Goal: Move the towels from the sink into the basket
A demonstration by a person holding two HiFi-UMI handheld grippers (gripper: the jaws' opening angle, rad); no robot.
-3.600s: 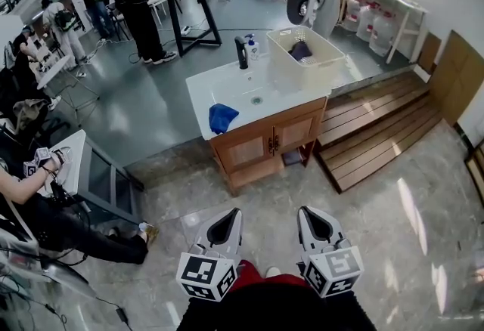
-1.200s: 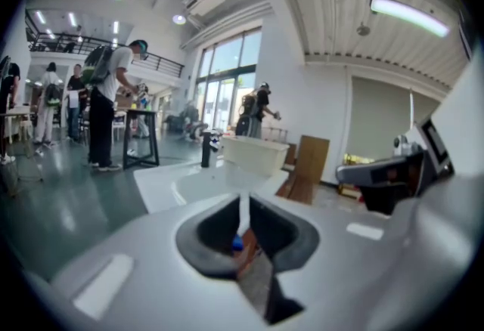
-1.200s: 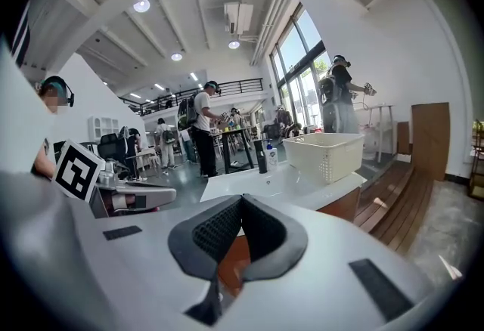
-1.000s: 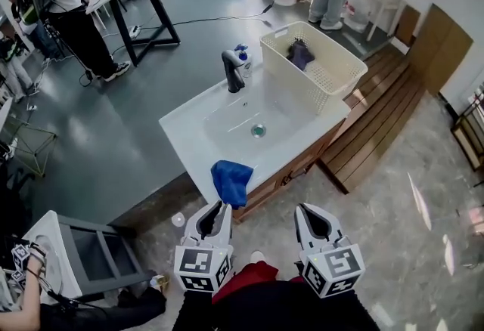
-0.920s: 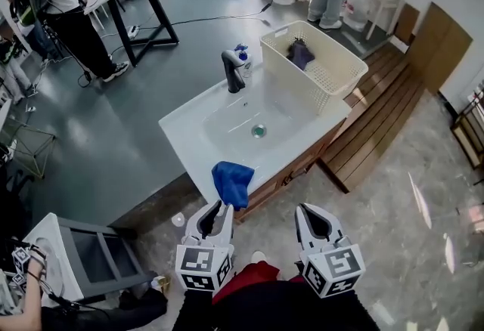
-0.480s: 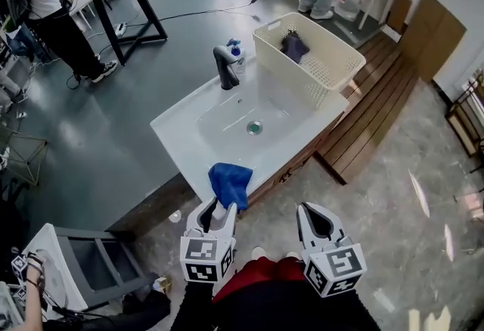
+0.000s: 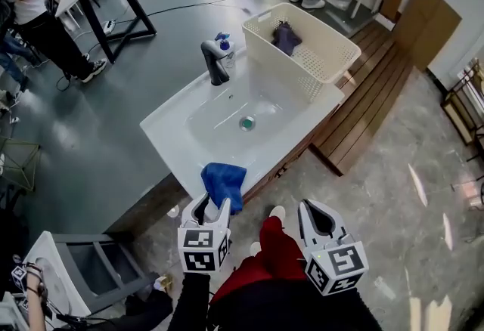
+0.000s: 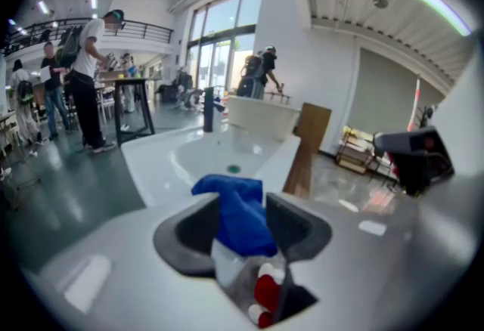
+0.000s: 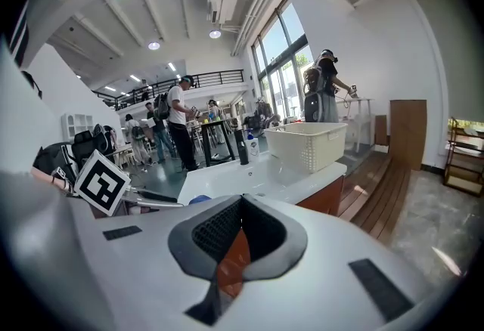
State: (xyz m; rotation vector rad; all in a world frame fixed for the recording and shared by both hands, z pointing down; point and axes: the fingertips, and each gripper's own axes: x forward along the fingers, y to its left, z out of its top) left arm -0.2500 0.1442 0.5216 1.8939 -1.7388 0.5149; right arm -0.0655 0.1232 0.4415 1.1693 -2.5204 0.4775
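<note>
Opening left gripper (image 7: 212, 205) around blue towel (image 7: 223, 180) (on sink edge (image 7: 162, 122)), right gripper (image 7: 316, 210) closed, empty

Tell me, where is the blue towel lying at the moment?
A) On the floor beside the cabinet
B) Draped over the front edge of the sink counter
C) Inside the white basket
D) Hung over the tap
B: in the head view the blue towel hangs over the near edge of the sink counter, while the basket holds only a dark towel.
</note>
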